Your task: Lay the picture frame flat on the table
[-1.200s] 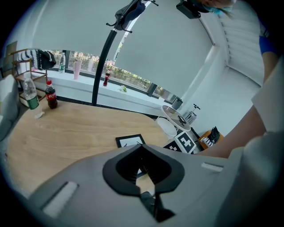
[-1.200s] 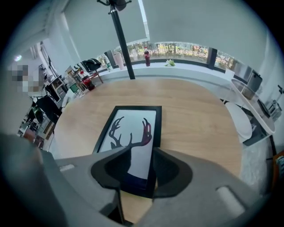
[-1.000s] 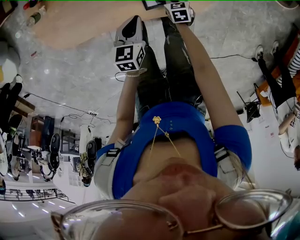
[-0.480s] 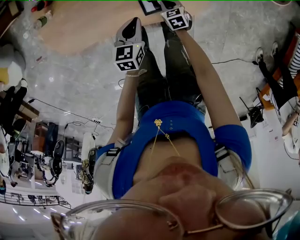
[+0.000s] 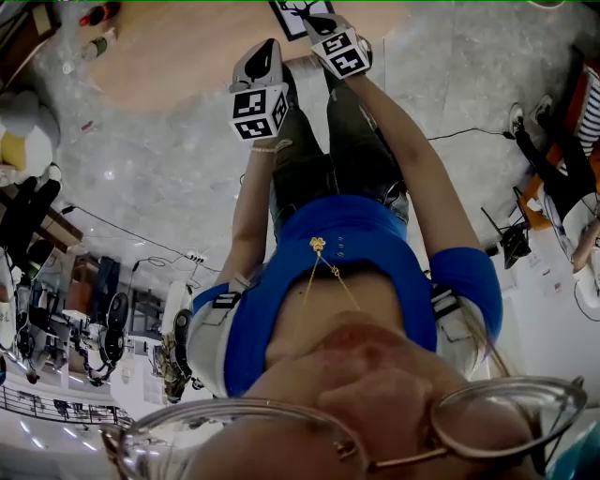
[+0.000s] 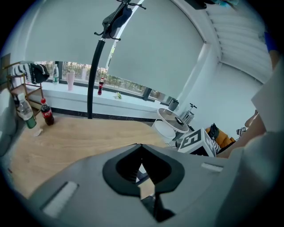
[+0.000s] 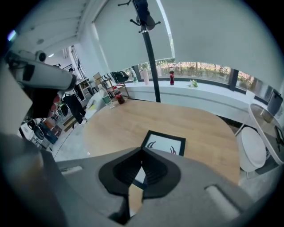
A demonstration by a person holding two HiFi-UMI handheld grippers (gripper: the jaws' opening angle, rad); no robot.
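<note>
Right gripper (image 7: 142, 151), jaws closed on nothing, hovers just short of the picture frame (image 7: 163, 144), which lies flat on the wooden table (image 7: 128, 122) directly ahead, long side crosswise; left gripper (image 6: 141, 146), likewise closed and empty, sits farther off.

Head view: picture frame (image 5: 291, 13) is cut off by the top edge at 12 o'clock, and its right part sits under the right tongs (image 5: 317, 19). Right gripper view: the frame's near edge is hidden behind the tongs body. Left gripper view: left tongs (image 6: 141, 145) block the near table (image 6: 80, 137). Bottles (image 7: 117, 96) at 10 o'clock, labels too small to read.
</note>
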